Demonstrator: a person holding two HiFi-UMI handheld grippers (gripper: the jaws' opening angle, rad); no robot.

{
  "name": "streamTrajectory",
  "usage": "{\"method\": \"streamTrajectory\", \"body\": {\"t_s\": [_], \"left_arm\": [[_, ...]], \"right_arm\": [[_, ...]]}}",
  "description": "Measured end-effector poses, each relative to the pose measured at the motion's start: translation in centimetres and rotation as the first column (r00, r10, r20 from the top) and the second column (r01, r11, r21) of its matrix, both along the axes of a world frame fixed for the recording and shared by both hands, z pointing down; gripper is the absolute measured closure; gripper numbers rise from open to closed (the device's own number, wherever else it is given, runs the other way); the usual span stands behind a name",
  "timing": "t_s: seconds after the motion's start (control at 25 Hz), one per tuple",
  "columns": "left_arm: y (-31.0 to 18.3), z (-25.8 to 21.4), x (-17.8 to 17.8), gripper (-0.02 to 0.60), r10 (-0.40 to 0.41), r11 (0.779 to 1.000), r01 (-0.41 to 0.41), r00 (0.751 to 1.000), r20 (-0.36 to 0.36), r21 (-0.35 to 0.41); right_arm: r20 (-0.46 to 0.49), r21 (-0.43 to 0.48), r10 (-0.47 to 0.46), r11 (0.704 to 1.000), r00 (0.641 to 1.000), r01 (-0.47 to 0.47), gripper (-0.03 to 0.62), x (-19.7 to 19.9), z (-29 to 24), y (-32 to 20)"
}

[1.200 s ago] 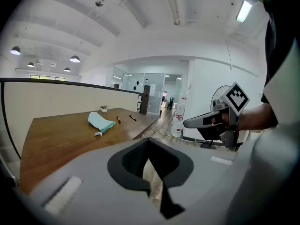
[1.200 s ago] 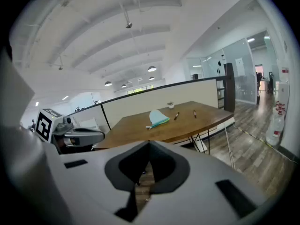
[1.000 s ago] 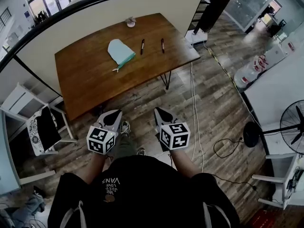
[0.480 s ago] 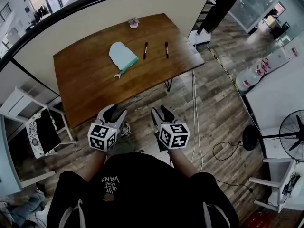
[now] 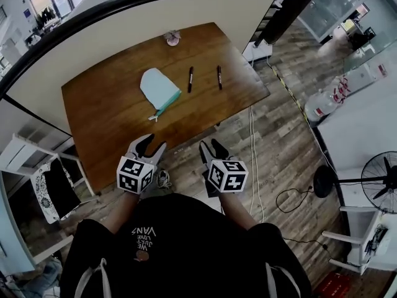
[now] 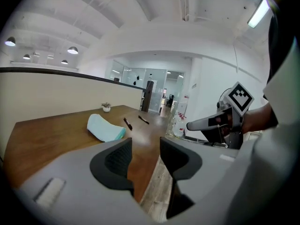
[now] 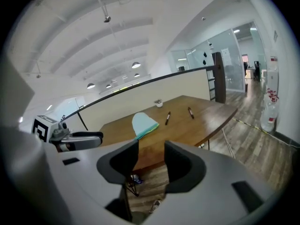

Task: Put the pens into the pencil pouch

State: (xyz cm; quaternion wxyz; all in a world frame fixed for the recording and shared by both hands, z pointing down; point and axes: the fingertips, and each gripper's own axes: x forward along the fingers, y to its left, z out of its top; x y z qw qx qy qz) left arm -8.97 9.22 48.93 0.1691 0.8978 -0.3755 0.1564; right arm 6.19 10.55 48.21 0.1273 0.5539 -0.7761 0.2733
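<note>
Out in front of me, on the brown wooden table [image 5: 105,123], one thin dark pen [image 5: 190,79] and a second thin dark pen [image 5: 219,77] are lying side by side, a little apart. The soft light-blue cloth pencil pouch [image 5: 159,89] is lying just beside them. Neither pen is in the pouch yet.

I am holding my left gripper [image 5: 152,143] and my right gripper [image 5: 211,144] over the floor, near the table's edge and well apart from the pens. Both sets of jaws have just been opening. They are now standing spread wide, with nothing between them.

I am thinking about what could go wrong. The pens are thin and lying flat, so my jaws could bump the table and knock a pen away. A bumped pen could go rolling off the side. If I am pinching a pen only near its end, it could be tipping and slipping out. The pouch is soft and light, so it could be sliding away while I am pushing a pen in. I cannot tell if its mouth is open. If it is shut, the pen is not going in.
</note>
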Motion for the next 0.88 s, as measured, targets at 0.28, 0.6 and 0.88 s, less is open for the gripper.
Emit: {"method": "streamTrajectory", "body": {"t_s": [0.28,0.6,0.88], "left_arm": [[-5.7,1.1,-0.7,0.41,0.086,0.996,-0.086,0.996,0.032,-0.017],[-9.3,2.8,-0.2,0.41,0.198,0.98,-0.196,0.977,0.083,-0.036],[-10.9,5.0,0.9,0.41,0.176,0.983,-0.169,0.979,0.106,-0.07]], "right_arm": [[-0.011,-0.03,0.081,0.996,0.997,-0.081,0.454,-0.6,1.1,-4.7],[-0.05,-0.068,0.146,0.986,0.988,-0.149,0.454,-0.3,2.9,-8.2],[-0.067,-0.085,0.087,0.992,0.994,-0.092,0.454,0.0,4.3,-12.1]]}}
